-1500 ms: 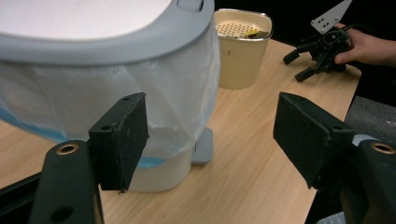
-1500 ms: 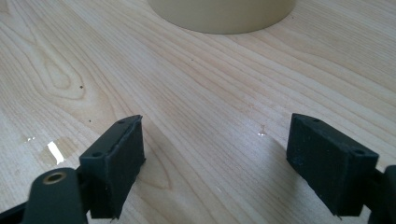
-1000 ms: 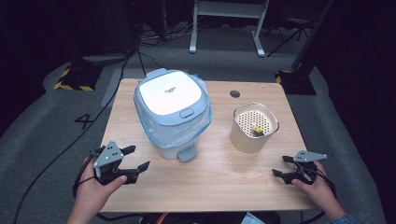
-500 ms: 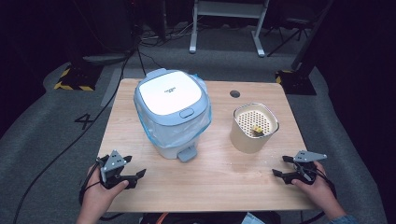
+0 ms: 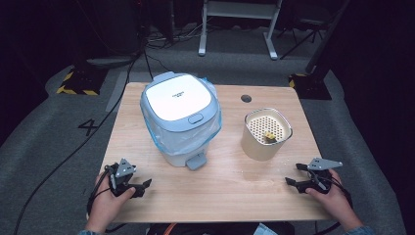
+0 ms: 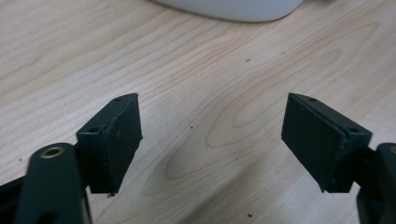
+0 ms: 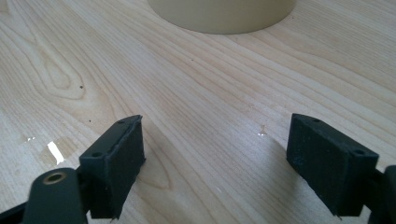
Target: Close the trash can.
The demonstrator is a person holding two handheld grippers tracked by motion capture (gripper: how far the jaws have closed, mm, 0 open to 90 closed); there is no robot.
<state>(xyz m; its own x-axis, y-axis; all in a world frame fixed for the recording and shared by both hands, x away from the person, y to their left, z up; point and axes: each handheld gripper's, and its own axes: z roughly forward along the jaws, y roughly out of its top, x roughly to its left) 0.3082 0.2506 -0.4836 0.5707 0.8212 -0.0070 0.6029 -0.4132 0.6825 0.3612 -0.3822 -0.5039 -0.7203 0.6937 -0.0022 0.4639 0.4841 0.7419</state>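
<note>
While both hands sit low at the near edge of the table (image 5: 205,196), I see nothing gripped. Left gripper (image 5: 131,186) is at about 7 o'clock on the tabletop, jaws spread wide and just been opening further, with only bare wood between the pads (image 6: 119,140) in the left gripper view. Right gripper (image 5: 298,175) is at about 5 o'clock, jaws also wide apart, pads (image 7: 121,158) clear of everything (same bare wood between them in the right gripper view).

Nearest things: a white and pale blue bin (image 5: 180,117) stands left of centre, roughly 11 o'clock from the table's middle, lid shut, a clear bag liner (image 5: 169,142) pinched under the lid and hanging over the body. Its foot pedal (image 5: 195,160) points toward me at 6 o'clock. From the left gripper, the bin is at about 1 o'clock, near but apart; its white base curves across the top of the left gripper view (image 6: 229,9).

A cream round container (image 5: 264,134) stands at about 3 o'clock from the table's middle, upright, with a perforated insert inside and a small yellow bit (image 5: 269,136) lying on that insert. From the right gripper it is at 11 o'clock, near, not touching; its base fills the top centre of the right gripper view (image 7: 222,14).

Bin and container stand apart, side by side. A dark cable hole (image 5: 246,98) sits at the table's far edge, about 12 o'clock from the container.
</note>
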